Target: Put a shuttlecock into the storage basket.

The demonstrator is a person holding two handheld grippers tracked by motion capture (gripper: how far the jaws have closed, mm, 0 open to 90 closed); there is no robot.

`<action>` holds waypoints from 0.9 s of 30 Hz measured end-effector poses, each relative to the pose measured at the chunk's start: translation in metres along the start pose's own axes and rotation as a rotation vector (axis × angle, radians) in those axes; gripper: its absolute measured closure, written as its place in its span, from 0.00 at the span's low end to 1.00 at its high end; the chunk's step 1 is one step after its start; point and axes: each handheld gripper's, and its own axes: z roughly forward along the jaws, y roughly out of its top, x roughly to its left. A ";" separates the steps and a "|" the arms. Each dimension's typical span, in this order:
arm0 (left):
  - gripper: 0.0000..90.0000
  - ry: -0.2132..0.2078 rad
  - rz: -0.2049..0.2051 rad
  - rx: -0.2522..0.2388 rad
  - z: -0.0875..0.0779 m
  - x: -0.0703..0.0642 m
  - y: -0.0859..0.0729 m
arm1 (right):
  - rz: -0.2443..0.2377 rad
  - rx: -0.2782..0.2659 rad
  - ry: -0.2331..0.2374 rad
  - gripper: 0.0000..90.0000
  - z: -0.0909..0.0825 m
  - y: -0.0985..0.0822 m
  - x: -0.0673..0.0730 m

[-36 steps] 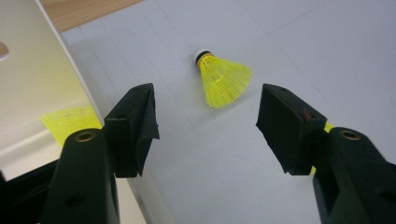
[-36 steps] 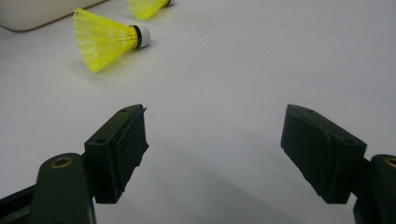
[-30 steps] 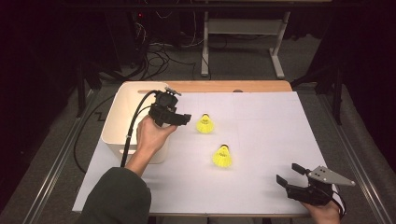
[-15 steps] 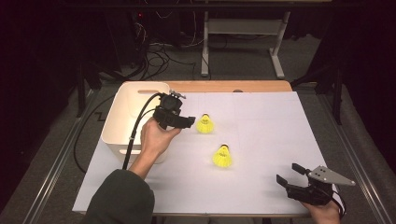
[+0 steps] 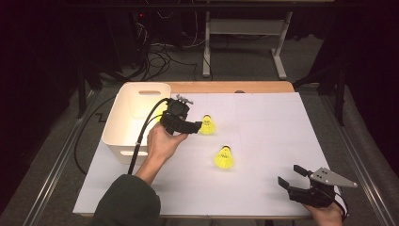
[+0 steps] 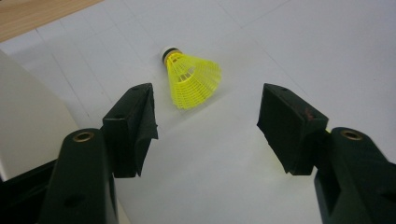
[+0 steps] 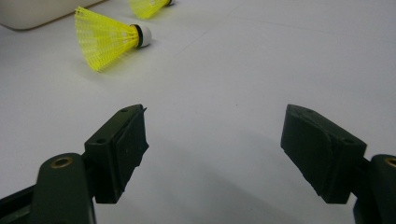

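Two yellow shuttlecocks lie on the white sheet. The far shuttlecock (image 5: 208,125) (image 6: 191,80) (image 7: 148,6) rests just past the tips of my left gripper (image 5: 192,126) (image 6: 208,128), whose jaws stand open around bare sheet, a little short of its skirt. The near shuttlecock (image 5: 224,158) (image 7: 108,37) lies on its side in the middle of the sheet. My right gripper (image 5: 292,177) (image 7: 215,149) sits low at the front right corner, open, with nothing between its jaws.
A white plastic bin (image 5: 134,120) (image 6: 28,126) stands at the left edge of the sheet, right beside my left hand. A strip of wooden tabletop (image 5: 235,87) shows at the back. Cables and a table frame lie on the floor beyond.
My left gripper has slid a short way to the right, closer to the far shuttlecock. The right gripper and both shuttlecocks have kept still.
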 end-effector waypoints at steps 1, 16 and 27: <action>0.42 0.004 0.002 0.001 0.001 -0.001 0.000 | 0.000 0.000 0.000 0.25 0.000 0.000 0.000; 0.41 0.010 0.023 0.012 0.017 -0.019 -0.003 | -0.002 -0.003 0.005 0.25 0.000 0.000 0.000; 0.42 0.001 0.007 0.040 0.033 -0.018 -0.004 | 0.001 -0.005 0.008 0.25 -0.001 0.000 0.000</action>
